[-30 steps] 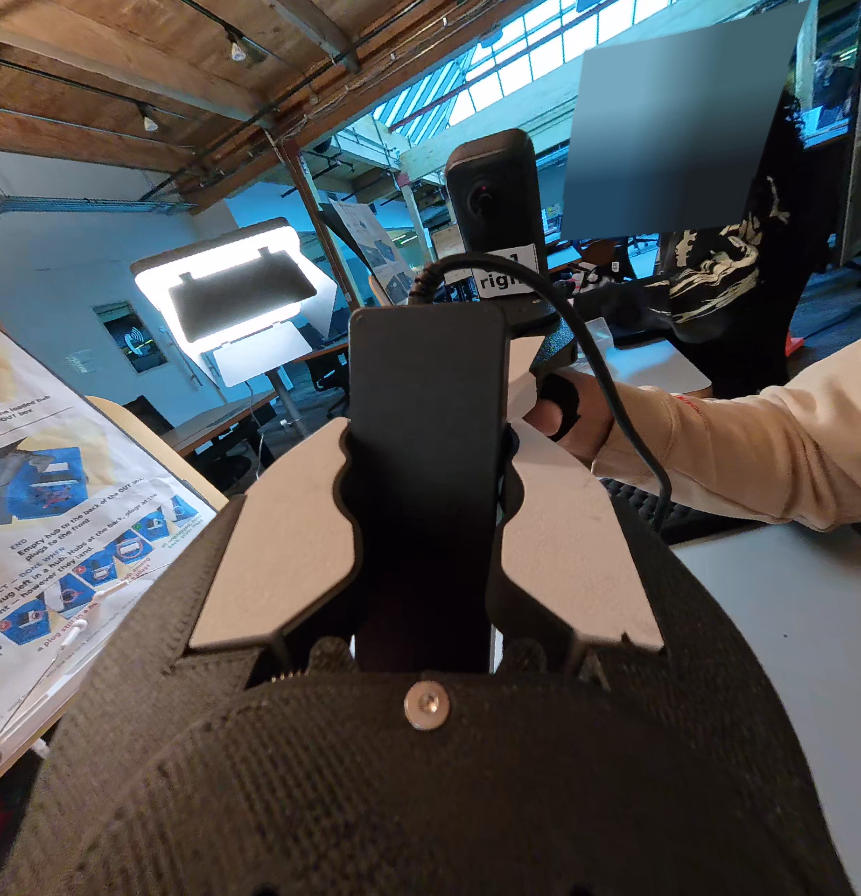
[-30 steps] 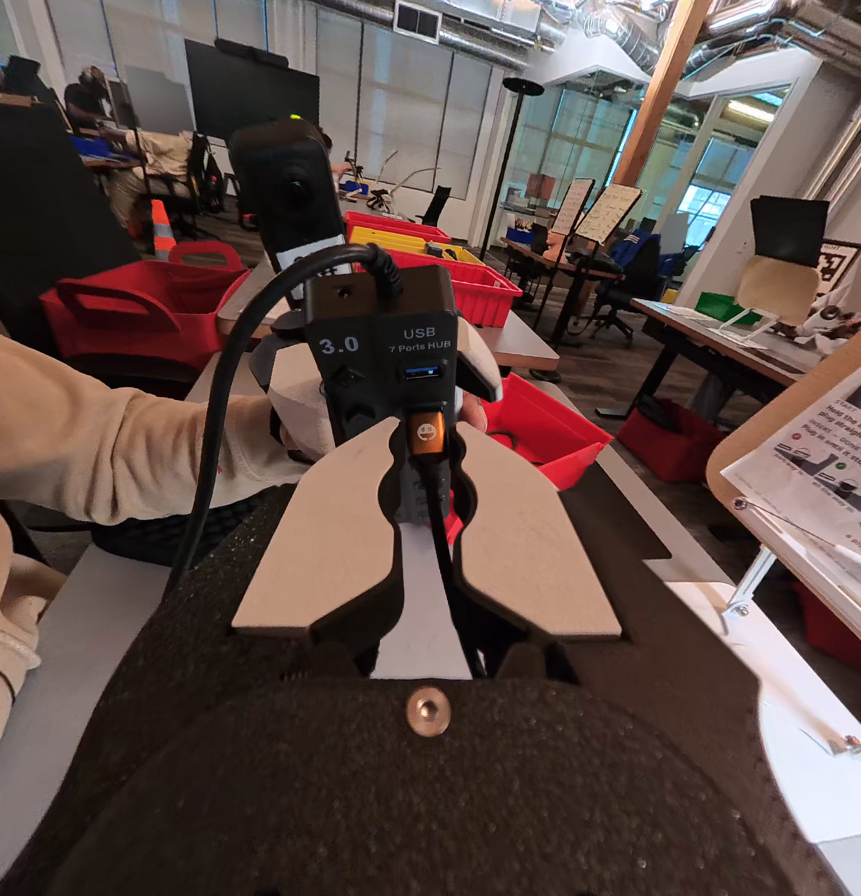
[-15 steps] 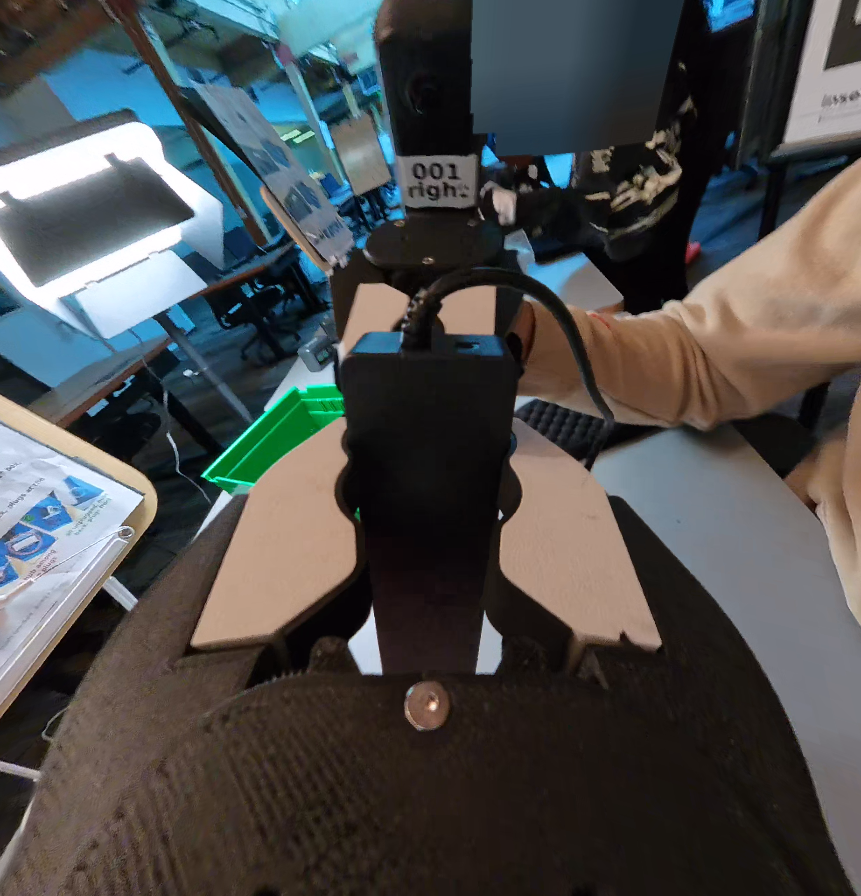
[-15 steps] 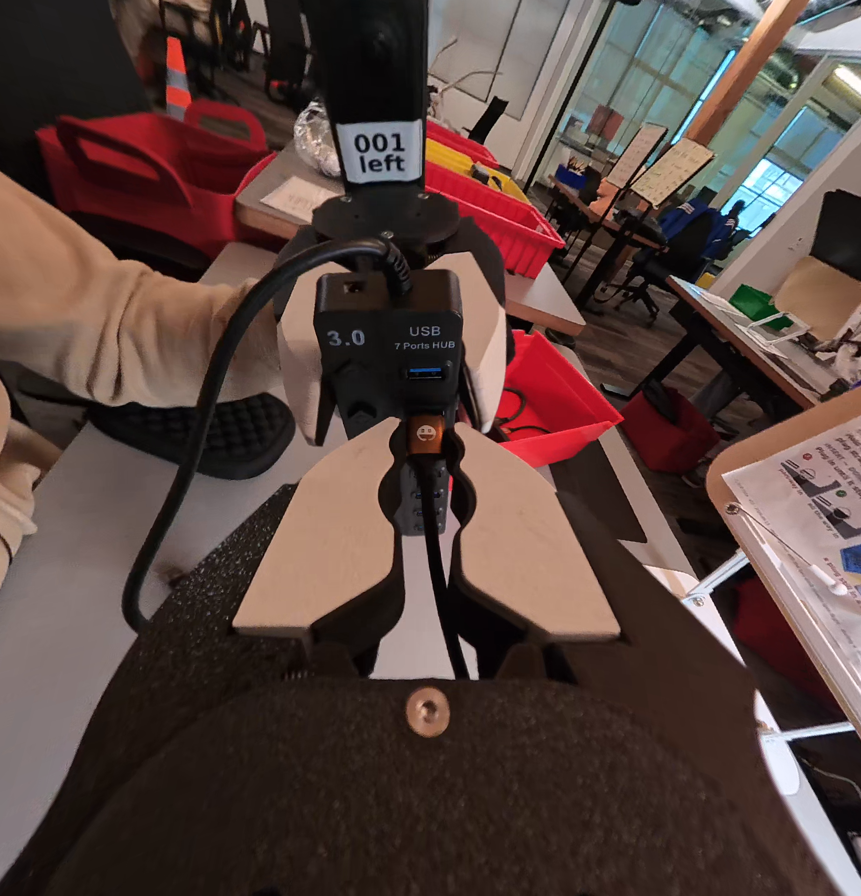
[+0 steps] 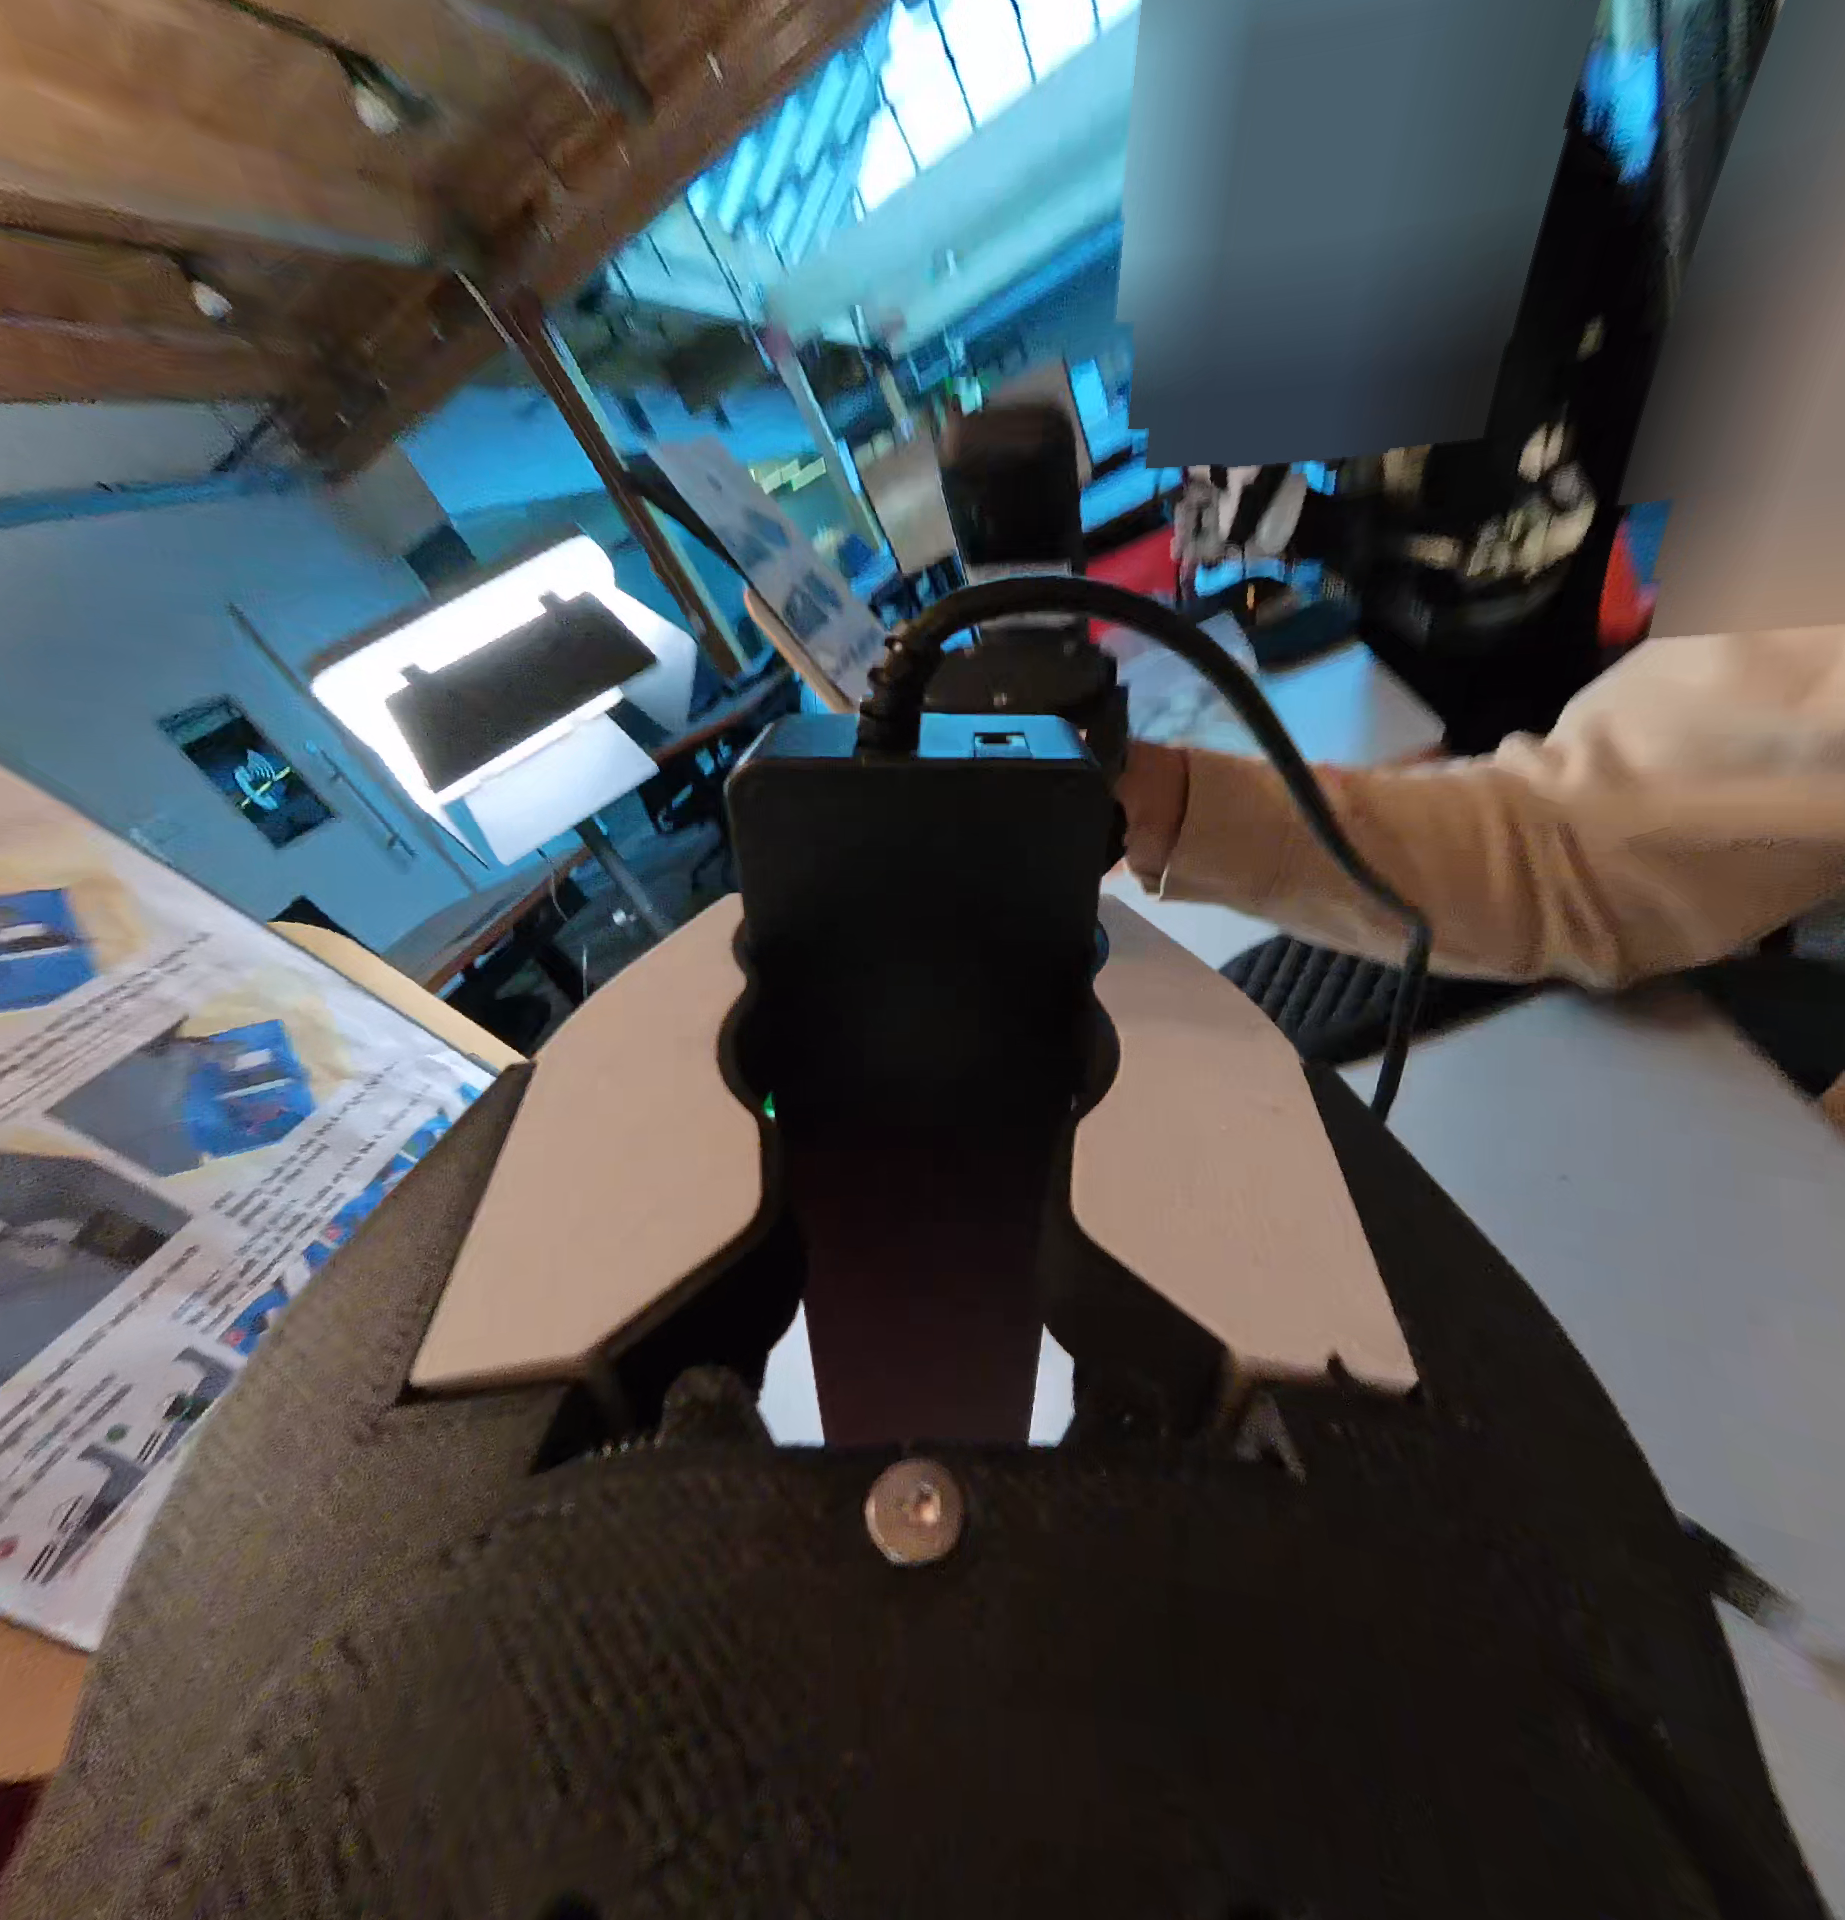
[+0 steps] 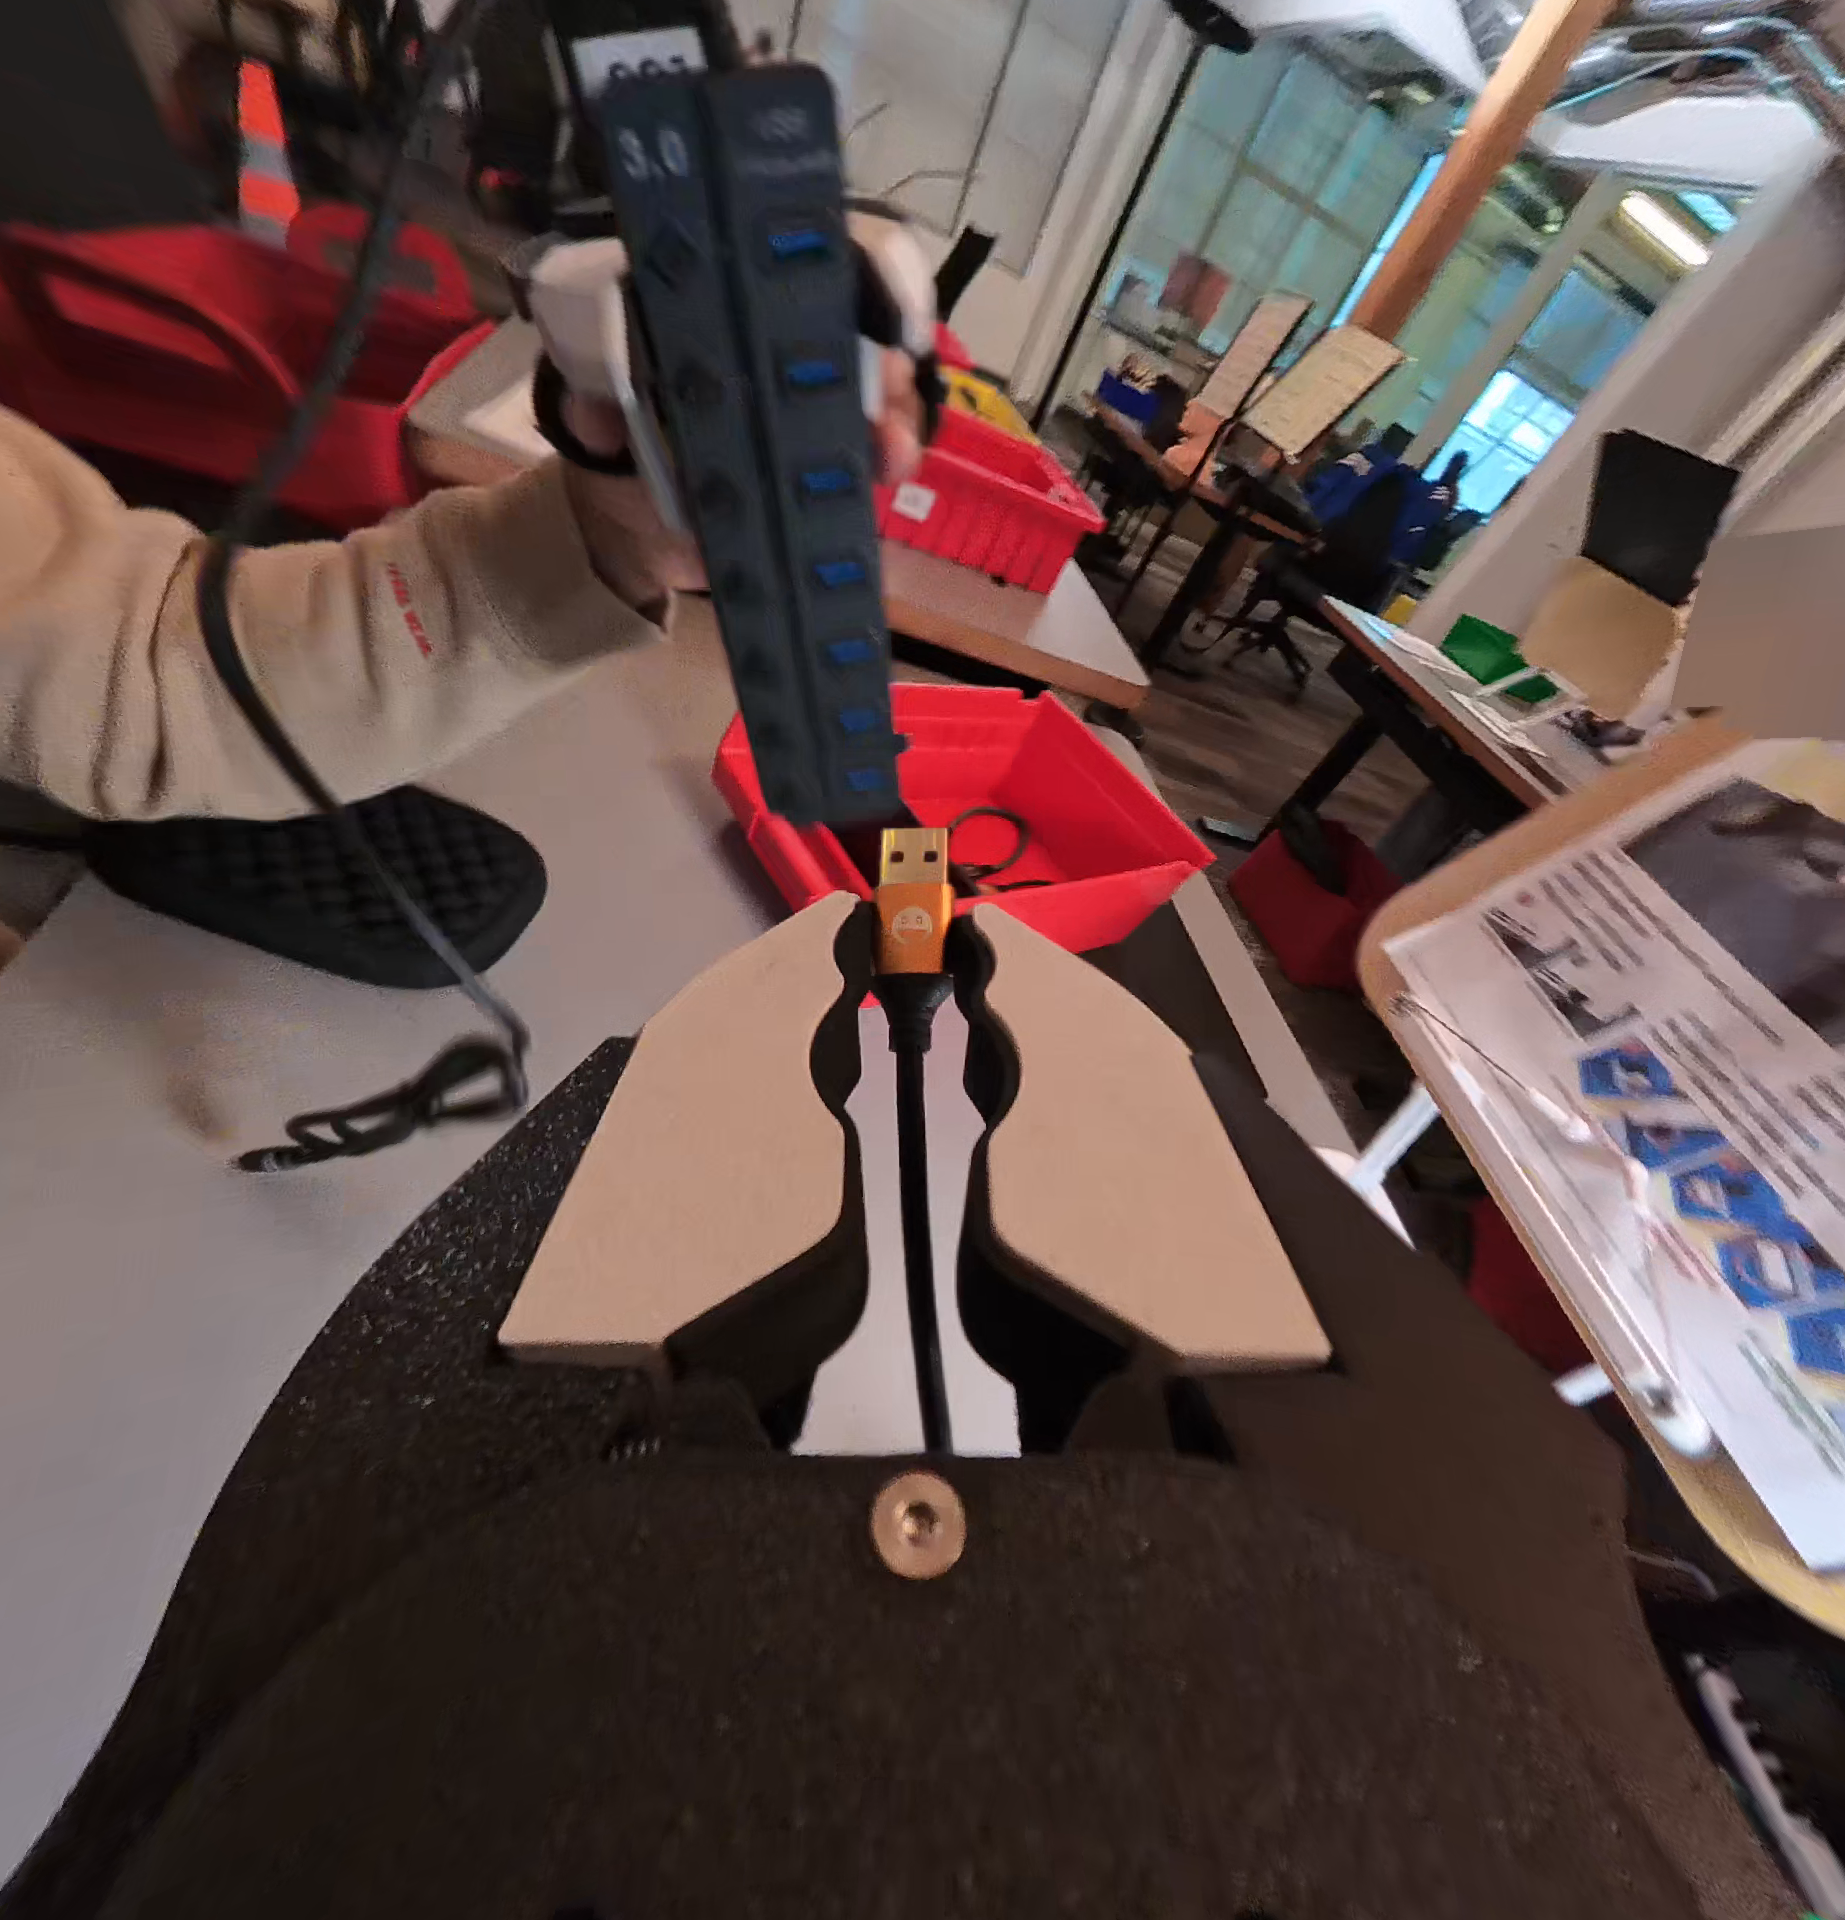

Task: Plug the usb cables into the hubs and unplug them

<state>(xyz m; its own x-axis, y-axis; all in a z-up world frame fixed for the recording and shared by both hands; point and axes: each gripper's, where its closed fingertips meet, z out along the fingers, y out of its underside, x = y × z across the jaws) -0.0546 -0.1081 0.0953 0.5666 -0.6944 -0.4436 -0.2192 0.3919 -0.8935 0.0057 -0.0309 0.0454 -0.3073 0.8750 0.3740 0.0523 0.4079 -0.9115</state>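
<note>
1. Left wrist view: the left gripper (image 5: 918, 997) squeezes the black USB hub (image 5: 913, 914) by its hard sides. It looks light and stiff. Its bendy cord (image 5: 1261, 717) hangs to the grey table (image 5: 1624, 1195).
2. Right wrist view: the right gripper (image 6: 910, 925) pinches the orange USB plug (image 6: 910, 914) just below the hub (image 6: 772, 468). A red bin (image 6: 1063, 790) sits behind.

Each view is taken from just behind its own two tan, flat fingers, along which it looks forward. The left wrist view is tilted upward toward wooden ceiling beams (image 5: 222, 187), with the long black multi-port USB hub (image 5: 918, 935) seen very near, from its plain back. The right wrist view faces the opposite way — across the grey-white tabletop (image 6: 222, 1091) — and the same hub (image 6: 783, 468) is shown from its port side, farther off. The hub and its black lead (image 5: 1261, 717) are shared by both views.
</note>
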